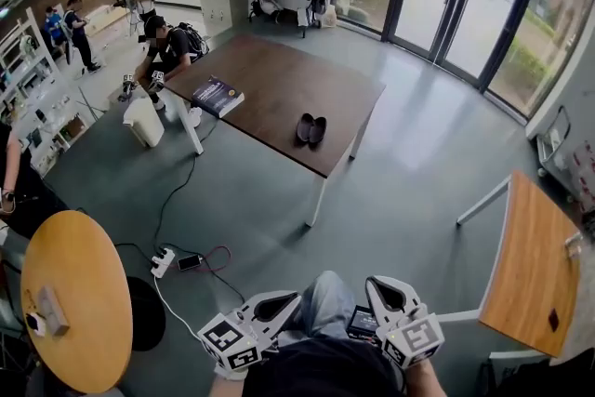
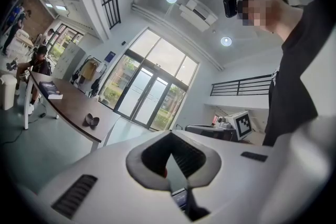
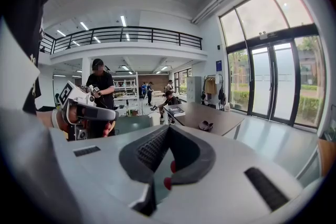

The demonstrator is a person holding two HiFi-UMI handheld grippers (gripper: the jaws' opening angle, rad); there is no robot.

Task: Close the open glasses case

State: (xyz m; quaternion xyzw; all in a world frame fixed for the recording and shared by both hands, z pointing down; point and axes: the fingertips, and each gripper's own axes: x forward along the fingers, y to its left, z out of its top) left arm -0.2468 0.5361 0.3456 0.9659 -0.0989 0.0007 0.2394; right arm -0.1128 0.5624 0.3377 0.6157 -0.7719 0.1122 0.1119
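Head view: both hands are drawn in close to the person's body at the bottom edge. The left claw [image 1: 294, 297] and the right claw [image 1: 376, 283] point forward on either side of a raised knee in jeans [image 1: 325, 300], with their marker cubes nearest the camera. Each claw has its jaws together with nothing between them. The open glasses case [image 1: 311, 129] lies well apart from both, across the grey floor on the brown table [image 1: 279, 74]. It sits toward the table's near right edge, its two dark halves spread side by side. A book [image 1: 218, 95] lies at the table's left end.

Left gripper view: the left claw [image 2: 170, 144] is tilted upward, so the ceiling lights and glass doors fill the frame. Its padded jaws meet around an empty opening. The glasses case [image 2: 92, 121] shows small at lower left on the table, and the right claw's marker cube [image 2: 241, 124] appears beside the person's dark torso.

Right gripper view: the right claw [image 3: 167, 136] is likewise closed on nothing. It shows what the others do not: the hand [image 3: 63, 118] wrapped around the left claw's handle, a mezzanine railing, and the glasses case [image 3: 206, 125] seen from table height beyond the book [image 3: 176, 110].
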